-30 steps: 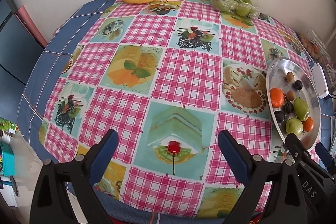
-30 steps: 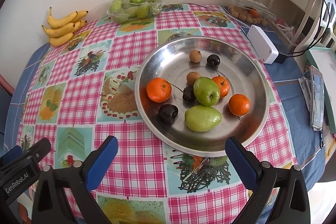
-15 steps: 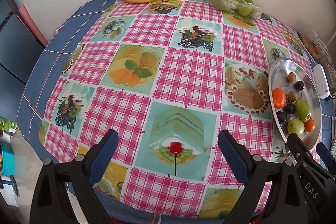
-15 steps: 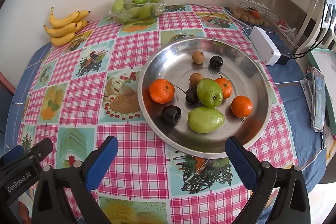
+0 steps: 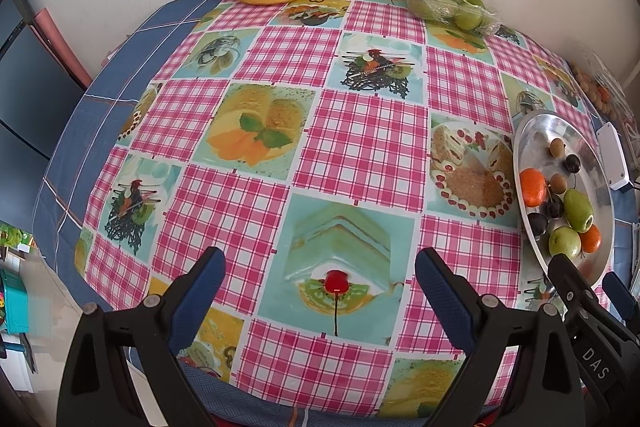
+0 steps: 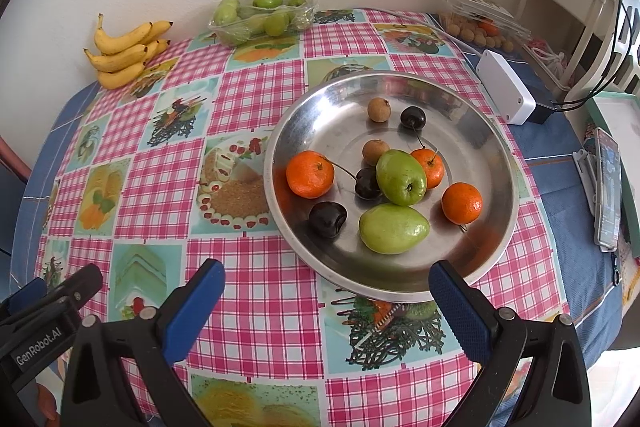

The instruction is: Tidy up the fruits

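My right gripper (image 6: 326,289) has eased slightly closer to the steel plate (image 6: 494,151), jaws spread wide and holding nothing. My left gripper (image 5: 320,279) hangs equally released over the checked tabletop (image 5: 360,143). Oranges (image 6: 310,174), green fruits (image 6: 394,228) and dark cherries (image 6: 328,219) sit on the plate; bananas (image 6: 124,53) lie by the wall.
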The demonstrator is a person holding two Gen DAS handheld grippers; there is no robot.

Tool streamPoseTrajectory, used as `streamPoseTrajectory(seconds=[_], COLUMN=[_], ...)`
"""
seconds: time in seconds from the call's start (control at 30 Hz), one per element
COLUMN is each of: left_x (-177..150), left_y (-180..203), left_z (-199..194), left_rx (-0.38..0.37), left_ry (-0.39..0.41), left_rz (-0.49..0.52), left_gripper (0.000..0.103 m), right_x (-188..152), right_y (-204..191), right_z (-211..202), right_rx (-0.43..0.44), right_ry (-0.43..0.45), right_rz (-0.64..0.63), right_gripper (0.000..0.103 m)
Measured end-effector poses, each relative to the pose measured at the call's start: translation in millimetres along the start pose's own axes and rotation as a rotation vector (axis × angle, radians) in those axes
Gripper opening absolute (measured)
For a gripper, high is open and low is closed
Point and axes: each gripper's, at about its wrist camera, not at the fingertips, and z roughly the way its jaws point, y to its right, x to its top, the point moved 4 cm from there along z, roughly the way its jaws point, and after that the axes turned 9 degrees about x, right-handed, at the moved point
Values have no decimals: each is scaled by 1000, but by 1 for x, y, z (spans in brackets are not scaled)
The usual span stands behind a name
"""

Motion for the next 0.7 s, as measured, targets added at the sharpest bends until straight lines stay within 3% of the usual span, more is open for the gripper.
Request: streamPoseTrajectory(seconds=[0.7], left_x=[0], left_y=[1], left_z=[0], left_rx=[-10], left_ry=[3], left_rz=[1], left_gripper=[96], right_x=[0], right_y=[0], right_z=[0], right_rx=[0], right_ry=[-1], right_rz=[1], right_gripper=[103])
